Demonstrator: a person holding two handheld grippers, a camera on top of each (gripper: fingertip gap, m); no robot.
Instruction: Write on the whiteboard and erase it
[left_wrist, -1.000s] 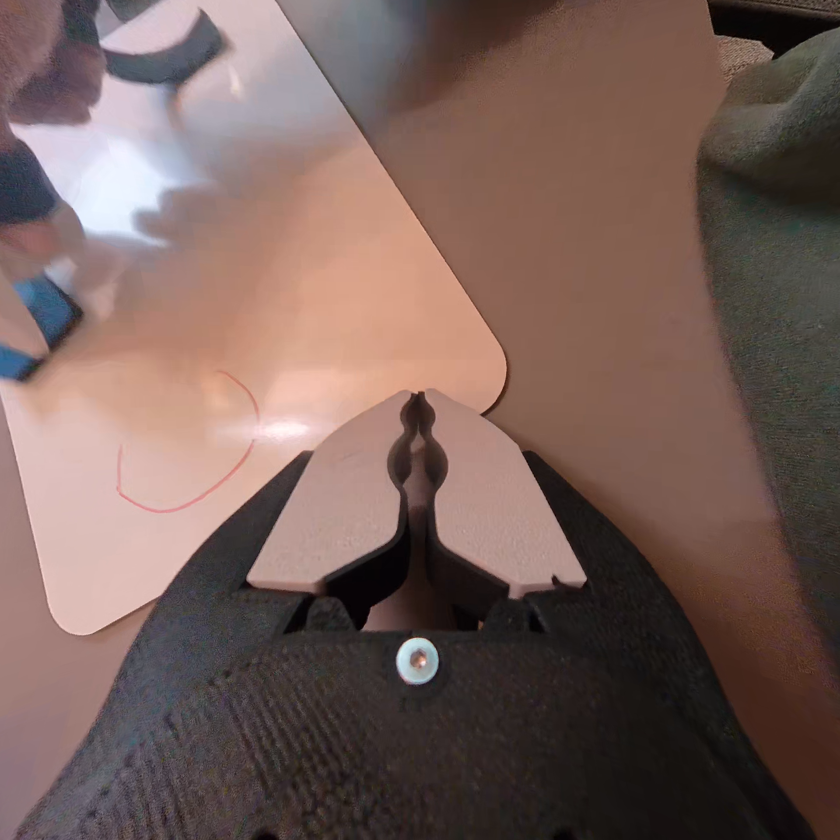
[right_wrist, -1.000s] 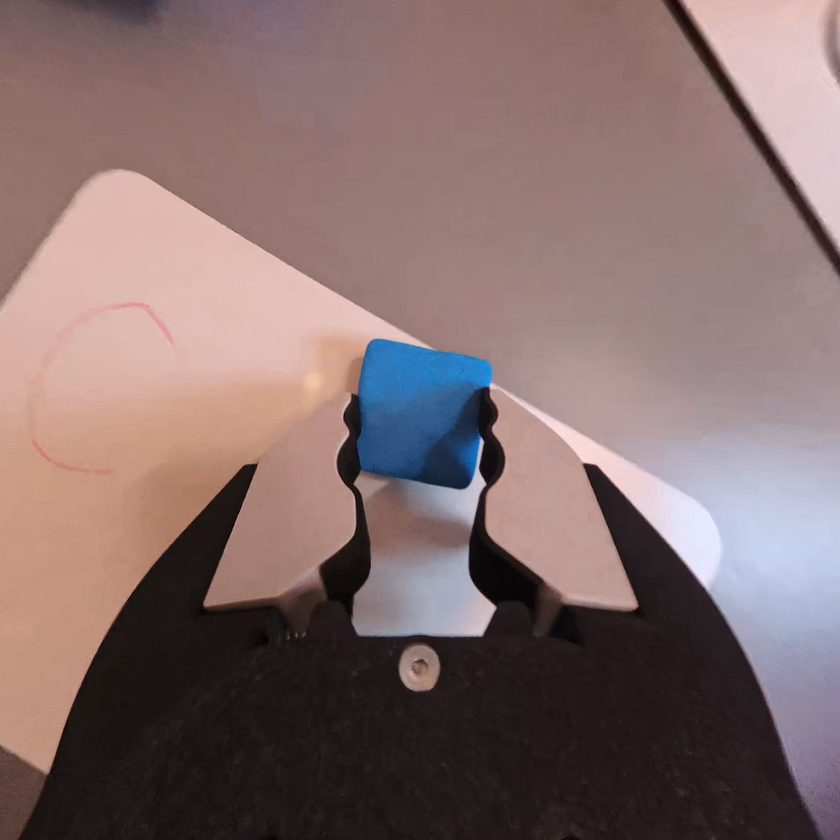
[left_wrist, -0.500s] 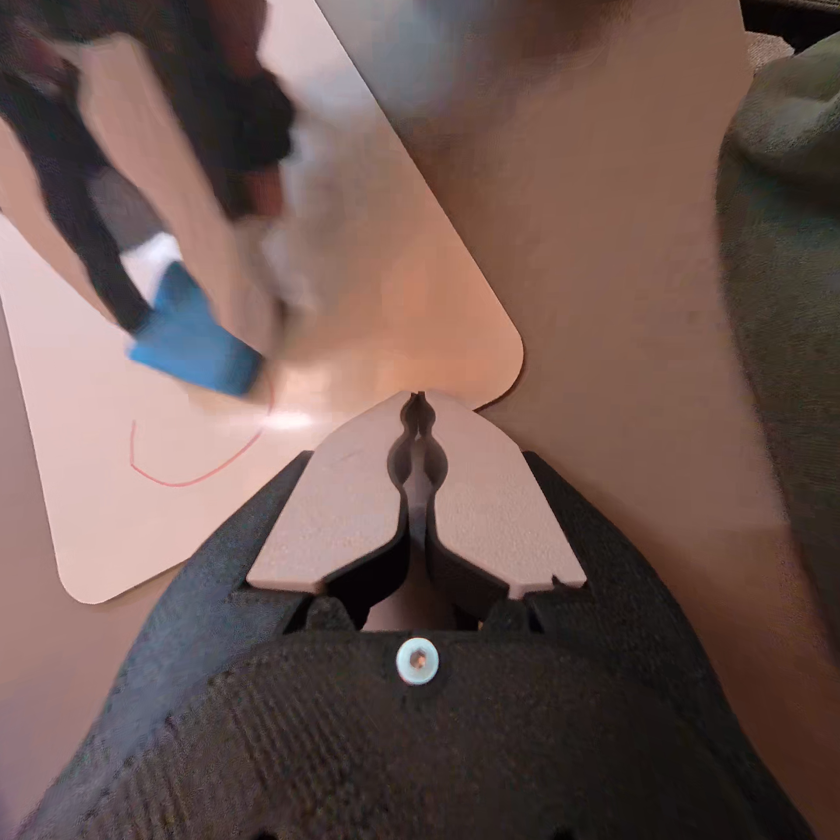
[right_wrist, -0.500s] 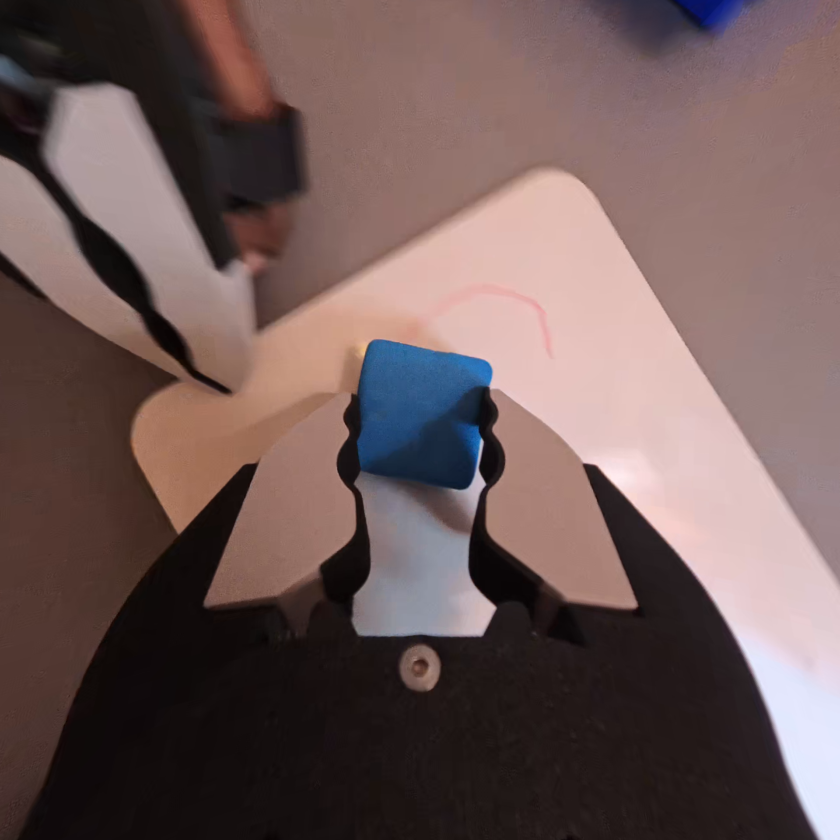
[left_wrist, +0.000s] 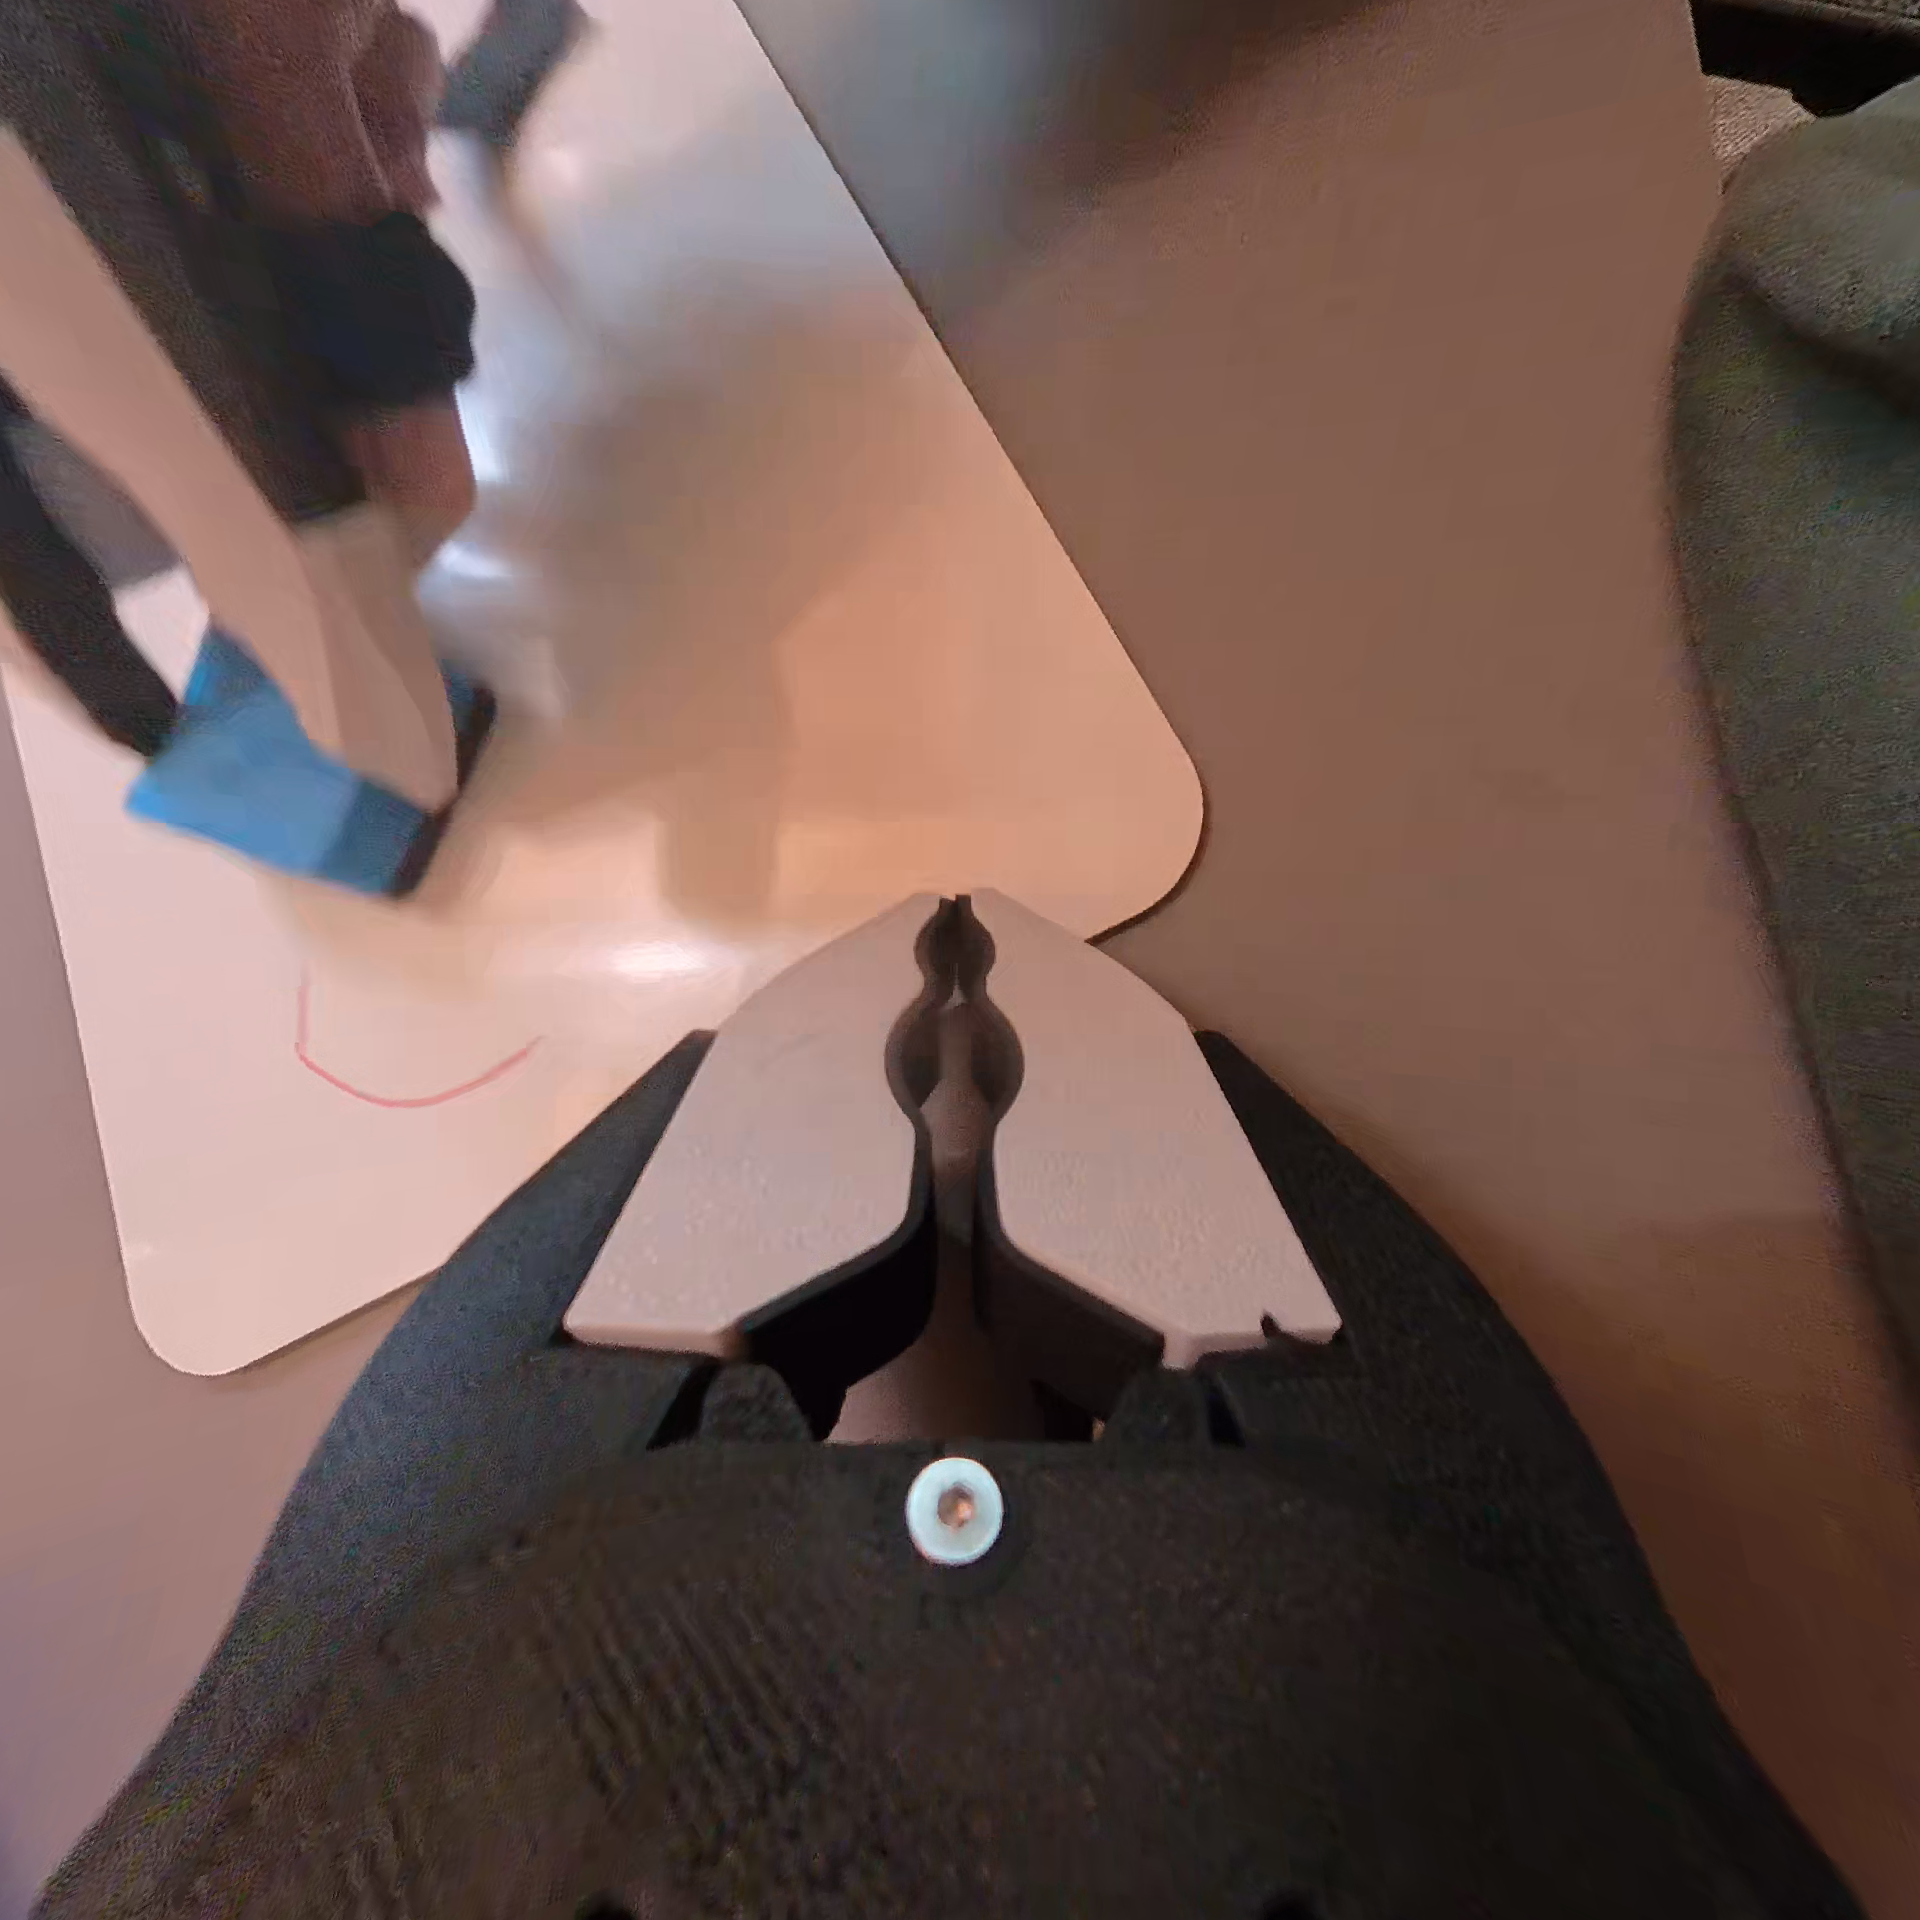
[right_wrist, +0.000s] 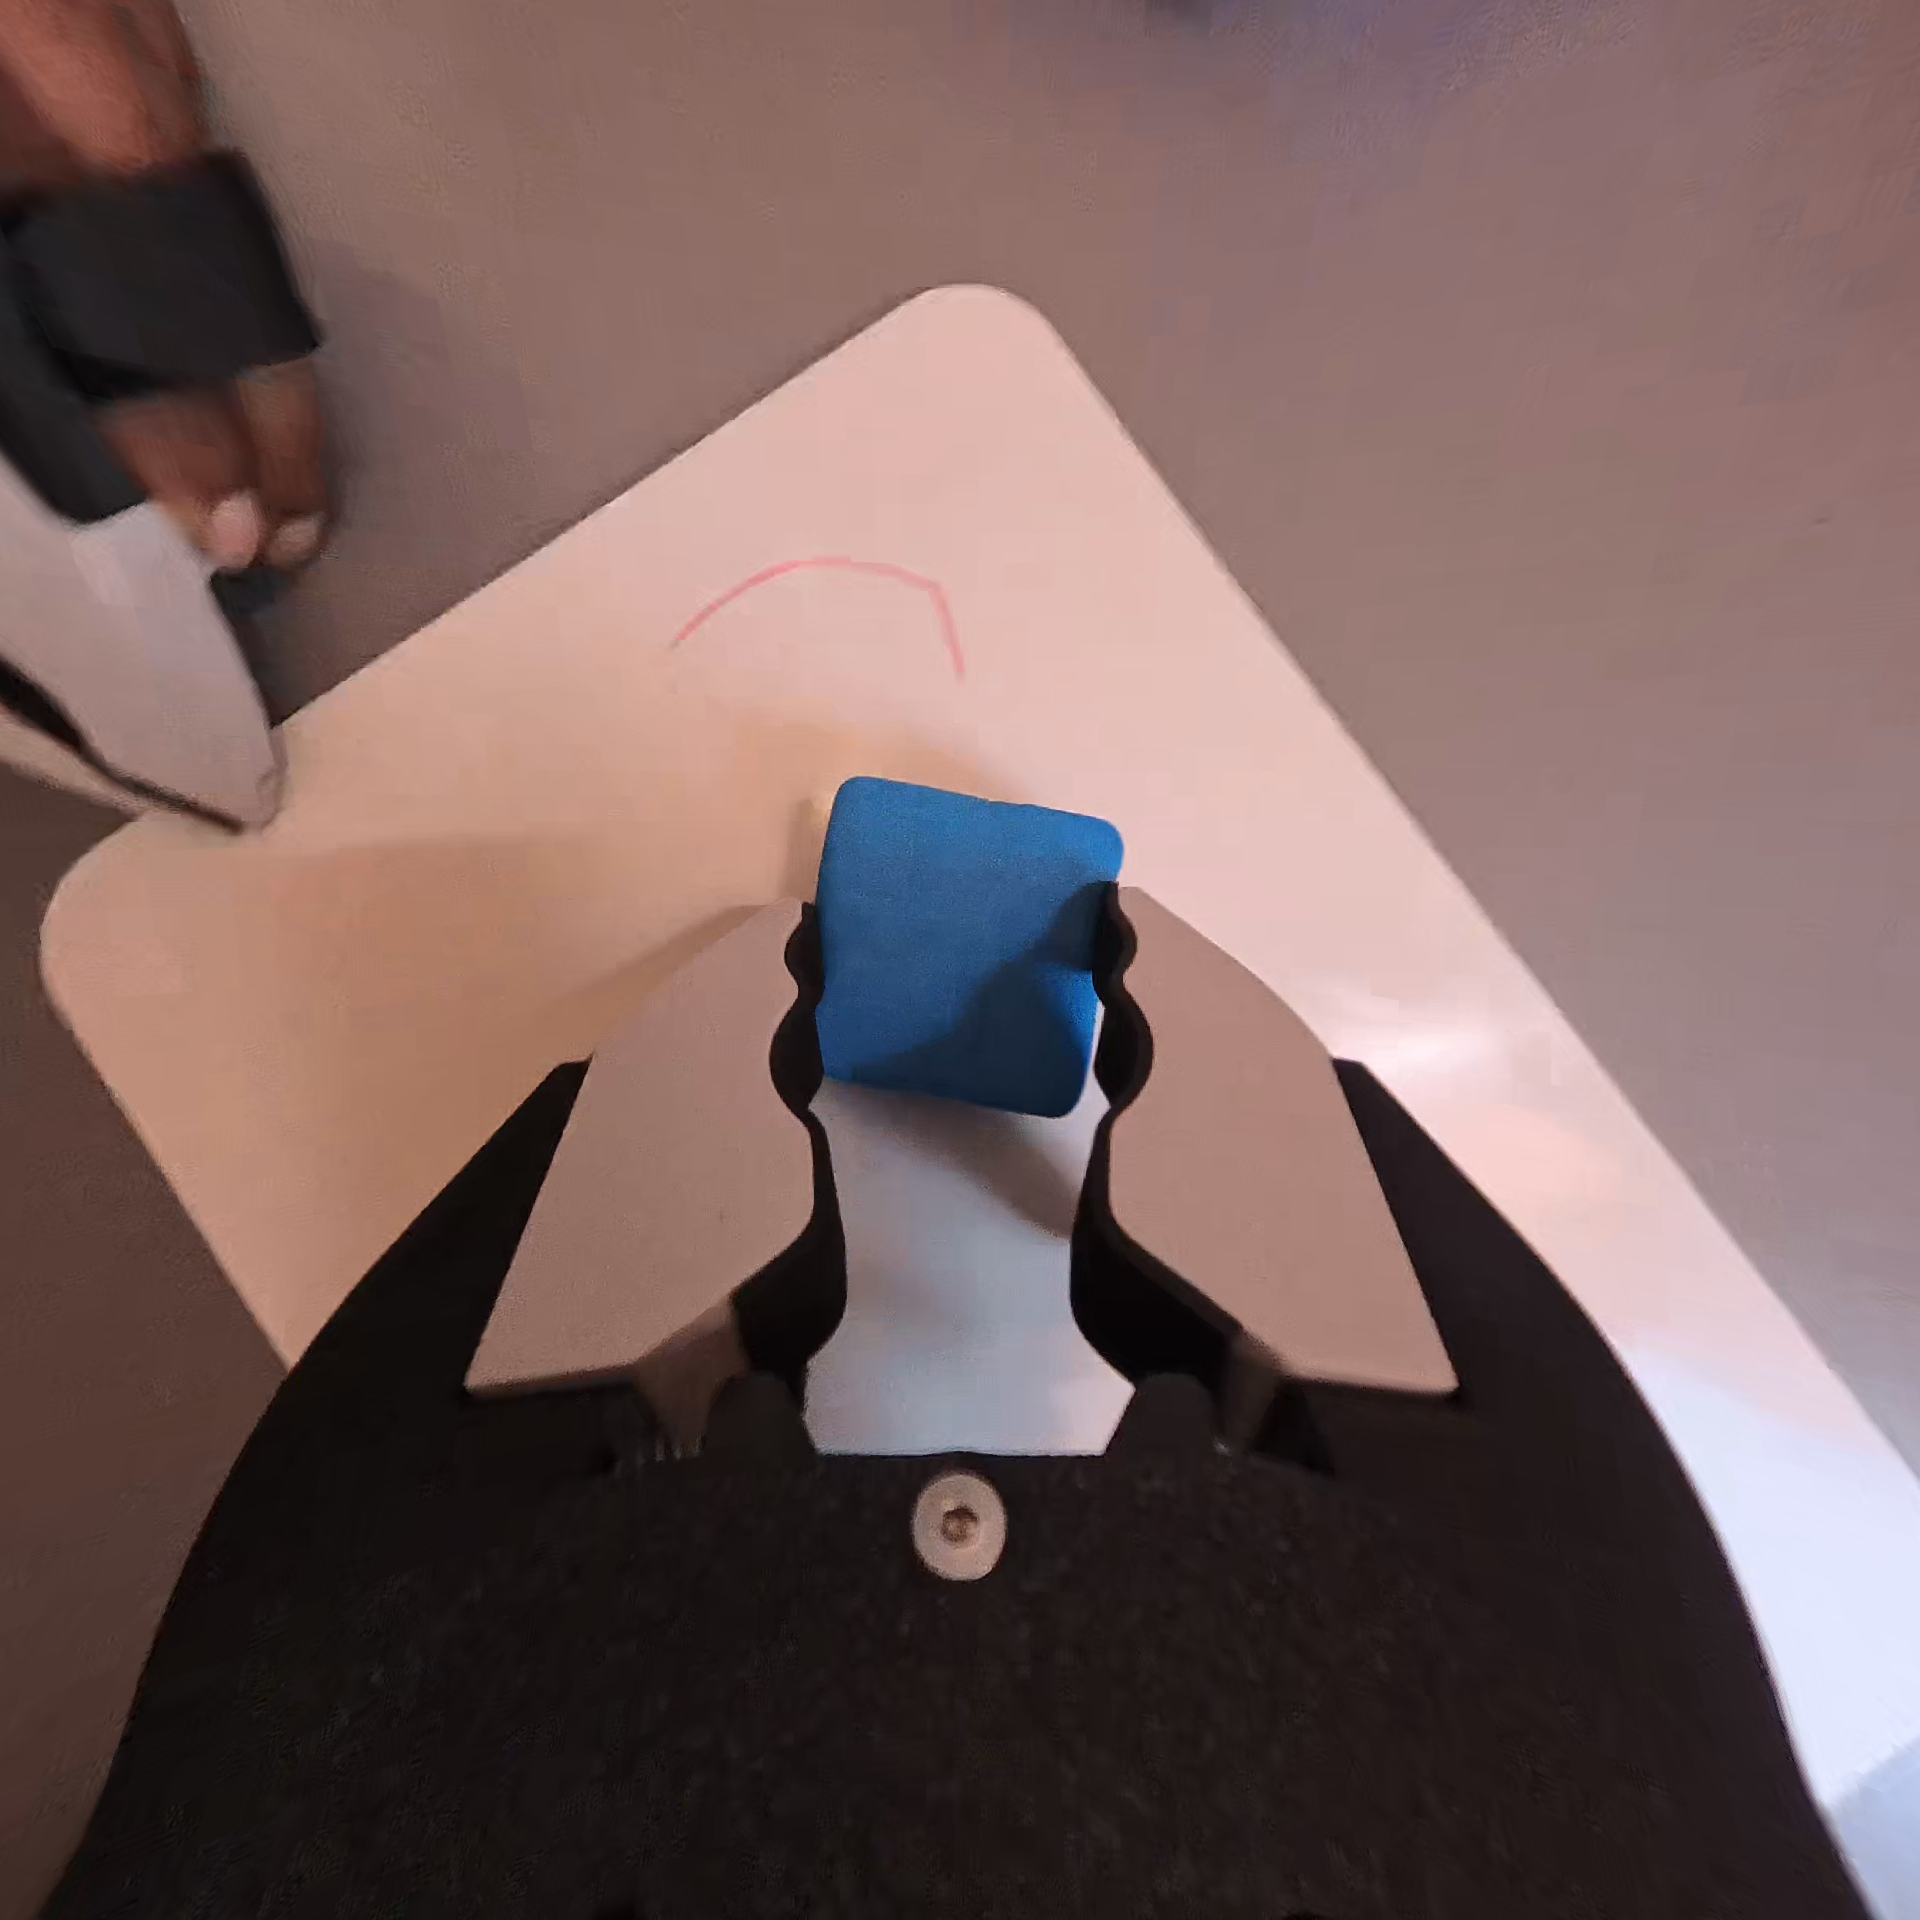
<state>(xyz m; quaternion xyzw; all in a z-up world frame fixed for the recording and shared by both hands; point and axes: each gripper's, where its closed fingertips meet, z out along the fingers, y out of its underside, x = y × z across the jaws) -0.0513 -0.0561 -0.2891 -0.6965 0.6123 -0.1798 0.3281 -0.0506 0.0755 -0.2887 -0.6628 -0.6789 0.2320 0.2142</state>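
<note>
Whiteboard lies flat on the desk; right hand-held gripper clamps the blue eraser, which should sweep flat across the red arc. Left hand-held gripper, closed empty, pins a corner.

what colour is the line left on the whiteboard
Red, a thin curved line on the whiteboard; clearest in the right wrist view.
</note>
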